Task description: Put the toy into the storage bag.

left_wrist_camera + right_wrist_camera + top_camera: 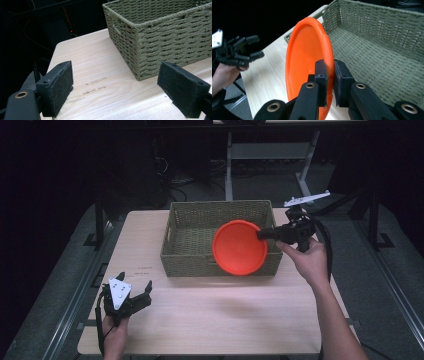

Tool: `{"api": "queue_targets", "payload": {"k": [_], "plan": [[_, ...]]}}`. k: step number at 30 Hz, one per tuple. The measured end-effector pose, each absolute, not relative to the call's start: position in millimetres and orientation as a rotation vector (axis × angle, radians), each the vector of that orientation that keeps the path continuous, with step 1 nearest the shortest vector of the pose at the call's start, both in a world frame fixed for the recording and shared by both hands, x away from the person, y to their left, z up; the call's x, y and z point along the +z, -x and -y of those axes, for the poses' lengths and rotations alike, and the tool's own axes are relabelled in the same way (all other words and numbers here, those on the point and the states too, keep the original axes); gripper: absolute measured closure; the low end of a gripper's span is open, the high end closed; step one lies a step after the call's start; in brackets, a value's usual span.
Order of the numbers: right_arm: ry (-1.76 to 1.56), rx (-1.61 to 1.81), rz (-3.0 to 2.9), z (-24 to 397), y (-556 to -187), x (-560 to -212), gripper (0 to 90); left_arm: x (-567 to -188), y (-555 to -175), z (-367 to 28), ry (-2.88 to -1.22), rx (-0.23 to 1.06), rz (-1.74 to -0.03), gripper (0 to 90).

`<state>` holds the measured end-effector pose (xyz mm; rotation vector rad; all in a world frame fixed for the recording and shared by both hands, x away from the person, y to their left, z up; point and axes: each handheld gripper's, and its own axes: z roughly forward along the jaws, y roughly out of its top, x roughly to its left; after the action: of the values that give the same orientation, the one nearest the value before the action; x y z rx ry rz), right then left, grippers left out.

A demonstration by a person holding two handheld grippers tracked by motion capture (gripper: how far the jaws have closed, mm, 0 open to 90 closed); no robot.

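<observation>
The orange plate [239,247] hangs on edge at the front right of the woven basket [186,258], its lower rim in front of the basket's near wall and its upper part over the basket's open top. In the high view its hollow face is turned toward the person's side of the counter [210,315], so the round plate stands nearly upright rather than flat. In the right gripper view the plate [304,60] rises on edge, its rim running up and away from the camera, with the basket's woven floor [372,57] to one side of it and the pale counter on the other.

The right gripper [264,234] has its jaws pinching the plate's right rim; in its own view the two black pads press on either side of the thin orange edge. The right hand [306,262] grips the gripper's handle from below, the forearm coming up from the bottom right and the gripper pointing leftward, roughly level, at the plate.

The left gripper [134,287] sits near the front left corner of the counter, well apart from the basket, held by the left hand [115,332] at the counter's near edge. Its jaws stand spread wide with nothing between them; its own view looks across bare wood toward the basket's corner [140,50].
</observation>
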<state>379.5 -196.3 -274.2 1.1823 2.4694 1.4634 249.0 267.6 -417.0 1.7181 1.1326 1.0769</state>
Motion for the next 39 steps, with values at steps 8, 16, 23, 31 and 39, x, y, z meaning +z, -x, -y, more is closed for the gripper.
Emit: {"api": "queue_targets", "payload": {"k": [8,16,23,31,39], "plan": [[-1.244,1.506,-2.441,194,-402,-272,82.0,-417,-248,-266,-1.72,1.075,-1.127,12.7],[-1.301,1.538,-2.377,194,-426,-266,81.9,-417,-248,-266,-1.717,1.077,-1.121,12.7],[-1.361,1.517,-2.342,195,-441,-270,81.9,-417,-248,-265,-1.715,1.073,-1.118,12.7],[-1.416,1.462,-2.315,194,-456,-278,81.9,-417,-248,-265,-1.712,1.073,-1.118,12.7],[-1.491,1.382,-2.289,191,-475,-295,81.8,-417,-248,-265,-1.711,1.073,-1.115,12.7]]}}
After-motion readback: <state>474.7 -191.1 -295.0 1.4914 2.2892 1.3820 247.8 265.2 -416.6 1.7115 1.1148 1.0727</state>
